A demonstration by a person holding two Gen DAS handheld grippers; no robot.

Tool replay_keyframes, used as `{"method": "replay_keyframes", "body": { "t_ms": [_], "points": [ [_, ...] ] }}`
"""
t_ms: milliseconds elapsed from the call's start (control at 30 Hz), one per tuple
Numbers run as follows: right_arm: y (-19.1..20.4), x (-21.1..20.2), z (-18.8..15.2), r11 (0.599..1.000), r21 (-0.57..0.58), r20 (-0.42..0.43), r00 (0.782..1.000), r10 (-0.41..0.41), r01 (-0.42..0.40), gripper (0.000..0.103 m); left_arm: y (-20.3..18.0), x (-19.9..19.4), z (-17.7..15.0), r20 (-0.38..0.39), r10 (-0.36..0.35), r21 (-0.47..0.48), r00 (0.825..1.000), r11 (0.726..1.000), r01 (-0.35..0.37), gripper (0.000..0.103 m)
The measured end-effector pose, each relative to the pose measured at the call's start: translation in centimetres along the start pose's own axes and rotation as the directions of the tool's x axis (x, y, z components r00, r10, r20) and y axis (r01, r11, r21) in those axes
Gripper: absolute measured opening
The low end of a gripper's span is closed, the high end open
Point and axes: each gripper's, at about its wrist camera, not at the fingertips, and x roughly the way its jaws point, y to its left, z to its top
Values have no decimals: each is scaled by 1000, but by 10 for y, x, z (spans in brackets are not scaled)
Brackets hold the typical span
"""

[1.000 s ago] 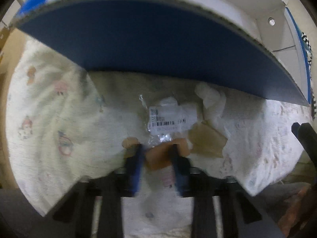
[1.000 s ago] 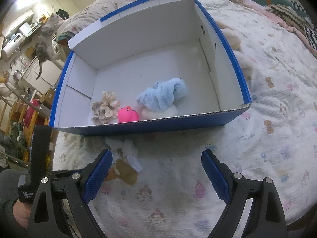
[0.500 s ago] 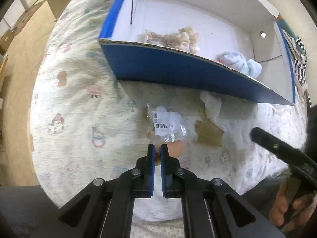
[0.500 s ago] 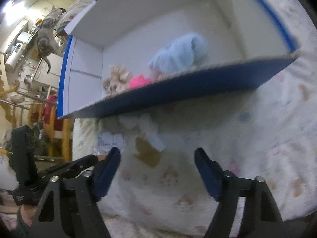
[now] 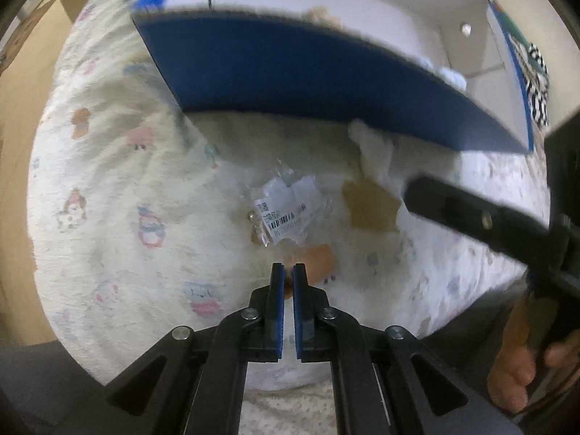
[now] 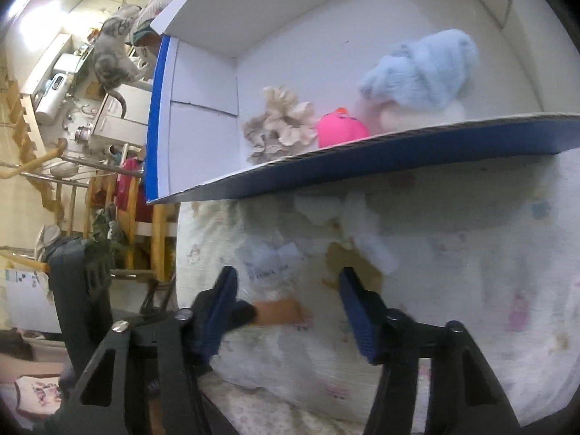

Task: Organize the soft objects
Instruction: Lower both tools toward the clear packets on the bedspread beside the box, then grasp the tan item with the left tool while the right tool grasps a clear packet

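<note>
Here, left tongs (image 5: 288,272): closed, pinching an orange toy's (image 5: 319,259) edge on the bed (image 5: 108,181)
Right tongs (image 6: 286,301): half open, closing, nothing gripped
Box (image 6: 362,159): holds blue plush (image 6: 424,72), pink toy (image 6: 340,130), beige scrunchie (image 6: 279,123)

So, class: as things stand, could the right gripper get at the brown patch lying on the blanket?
Probably yes. The right gripper, its jaws closing with nothing between them, hangs just short of the brown patch, which lies uncovered on the blanket before the box.
</note>
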Motion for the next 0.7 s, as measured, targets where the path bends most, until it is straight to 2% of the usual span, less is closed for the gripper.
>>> {"method": "replay_keyframes", "body": {
  "t_ms": [267,400,500,633,667,700],
  "points": [
    [26,42,10,1000,-31,-76,997,-5,3,52,14,12,-5,-28,24,-32,999,999,-25,4],
    [39,70,10,986,-132,-102,988,-117,103,53,19,12,-7,-32,36,-26,999,999,-37,4],
    [48,81,7,957,-216,-69,975,-213,194,53,28,10,-9,-39,51,-28,998,998,-52,4],
    [51,87,0,943,-263,-68,972,-227,202,51,23,16,-5,-40,63,-26,997,998,-65,5],
    [53,89,-2,941,-277,-75,972,-224,196,45,23,16,-5,-40,67,-23,997,997,-68,5],
    [57,91,-5,938,-289,-81,971,-224,193,28,27,14,-6,-41,75,-19,996,997,-75,4]
  ]
}}
